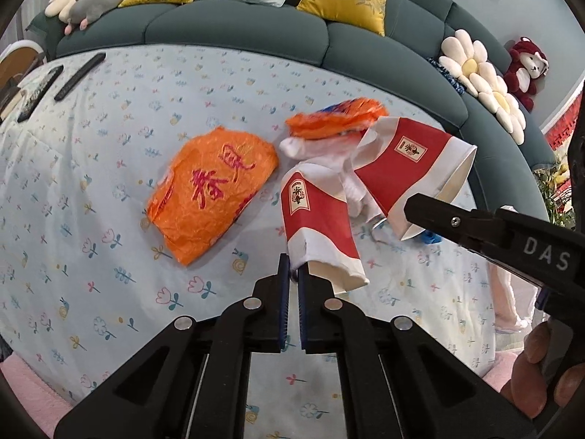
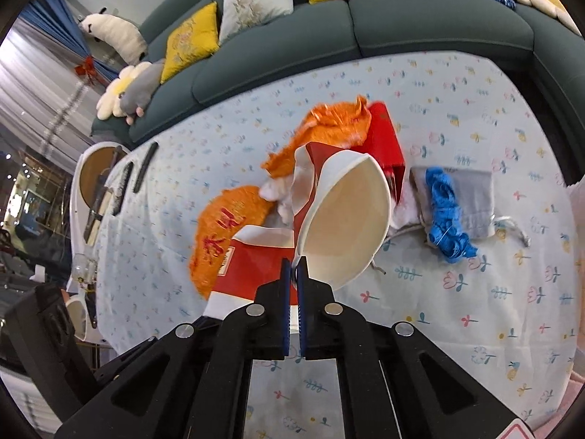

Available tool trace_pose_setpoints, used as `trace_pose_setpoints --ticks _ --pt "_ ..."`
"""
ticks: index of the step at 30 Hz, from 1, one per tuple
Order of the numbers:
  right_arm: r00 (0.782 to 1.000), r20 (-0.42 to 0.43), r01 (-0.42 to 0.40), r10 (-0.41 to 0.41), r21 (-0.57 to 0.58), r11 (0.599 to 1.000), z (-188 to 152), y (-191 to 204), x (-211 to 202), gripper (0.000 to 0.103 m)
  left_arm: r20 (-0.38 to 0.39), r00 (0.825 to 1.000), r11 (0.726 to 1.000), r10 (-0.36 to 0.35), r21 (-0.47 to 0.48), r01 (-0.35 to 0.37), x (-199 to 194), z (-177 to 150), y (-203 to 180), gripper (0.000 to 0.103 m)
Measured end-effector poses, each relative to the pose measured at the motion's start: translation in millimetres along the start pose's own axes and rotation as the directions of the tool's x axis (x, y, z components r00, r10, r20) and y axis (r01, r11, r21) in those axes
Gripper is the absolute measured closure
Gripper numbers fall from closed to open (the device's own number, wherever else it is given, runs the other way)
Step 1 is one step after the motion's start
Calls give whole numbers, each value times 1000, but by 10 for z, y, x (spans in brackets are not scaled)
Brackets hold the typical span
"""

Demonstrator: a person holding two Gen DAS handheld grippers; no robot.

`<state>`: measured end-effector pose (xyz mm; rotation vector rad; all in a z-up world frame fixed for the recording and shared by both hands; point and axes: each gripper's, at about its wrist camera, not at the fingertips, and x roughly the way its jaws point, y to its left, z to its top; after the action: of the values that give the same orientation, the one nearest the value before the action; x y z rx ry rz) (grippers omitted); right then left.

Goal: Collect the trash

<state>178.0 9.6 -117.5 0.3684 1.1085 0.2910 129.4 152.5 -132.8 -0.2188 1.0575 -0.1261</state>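
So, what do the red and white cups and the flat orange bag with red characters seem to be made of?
The cup in the left gripper, cup one, and the cup in the right gripper, cup two, look like thin paper: matte, rolled rim, squashed out of round with soft creases. The orange bag looks like thin plastic film: fine wrinkles with a slight sheen, though the blur leaves this open.

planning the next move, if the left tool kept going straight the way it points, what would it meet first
The left tool is already shut on the rim of a red and white paper cup. Beyond that cup, probably the white tissue and crumpled orange wrapper, though depth is unclear.
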Motion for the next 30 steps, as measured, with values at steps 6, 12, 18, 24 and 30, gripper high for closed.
trace_pose_setpoints --ticks 6,12,18,24,30 --pt "997 80 -6 7 -7 1000 35 -13 -408 99 50 999 999 -10 38 8 -245 75 -210 99" --pt "986 168 4 -6 16 1000 84 -184 -866 99 98 995 995 -35 98 25 -489 147 -553 99" --pt "969 244 13 -29 66 998 61 -506 -1312 99 132 989 984 -70 170 47 -669 198 -969 99" --pt "951 303 26 -66 136 990 -6 -937 -1700 99 153 982 964 -112 256 70 -799 210 -1499 99" --pt "931 346 44 -114 202 978 -121 -1374 -2041 99 159 975 939 -157 329 98 -867 165 -1979 99"
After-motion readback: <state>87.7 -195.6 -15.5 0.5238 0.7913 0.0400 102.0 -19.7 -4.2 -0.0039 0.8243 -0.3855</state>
